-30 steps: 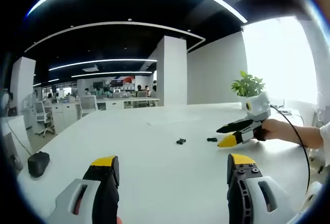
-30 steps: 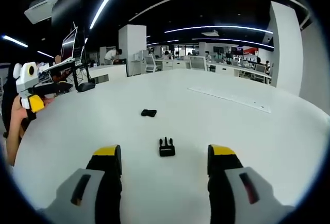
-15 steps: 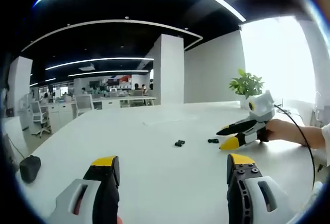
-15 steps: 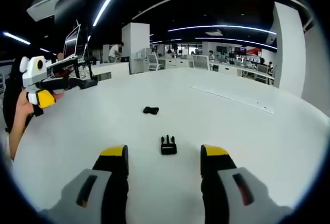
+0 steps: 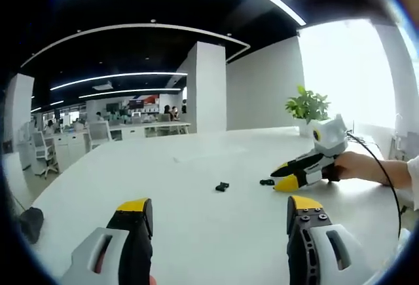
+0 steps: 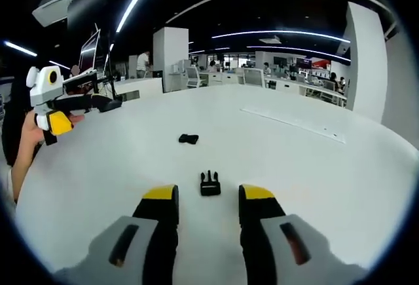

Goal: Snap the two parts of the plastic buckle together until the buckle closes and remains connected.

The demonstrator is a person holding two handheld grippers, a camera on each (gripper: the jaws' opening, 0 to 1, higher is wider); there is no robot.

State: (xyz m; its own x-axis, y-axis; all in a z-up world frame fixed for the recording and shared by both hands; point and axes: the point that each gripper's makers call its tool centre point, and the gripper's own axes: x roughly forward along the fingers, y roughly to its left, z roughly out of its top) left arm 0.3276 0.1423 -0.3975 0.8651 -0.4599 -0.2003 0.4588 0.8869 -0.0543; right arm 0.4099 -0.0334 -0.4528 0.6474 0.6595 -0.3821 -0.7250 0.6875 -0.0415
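Two small black buckle parts lie apart on the white table. In the left gripper view the socket part is mid-table and the pronged part sits right at the tips of my right gripper, which a hand holds. My left gripper is open, well short of both. In the right gripper view the pronged part lies just ahead of my right gripper, whose jaws stand open but close together. The socket part is farther off. My left gripper hovers at the far left.
A potted plant stands on the table's far right side. A dark mouse rests near the left edge. A flat white strip lies on the table at the back right. Office desks and chairs are beyond.
My right gripper's jaws have drawn closer together while nearing the pronged part. The left gripper view has swung slightly; the buckle parts have stayed in place.
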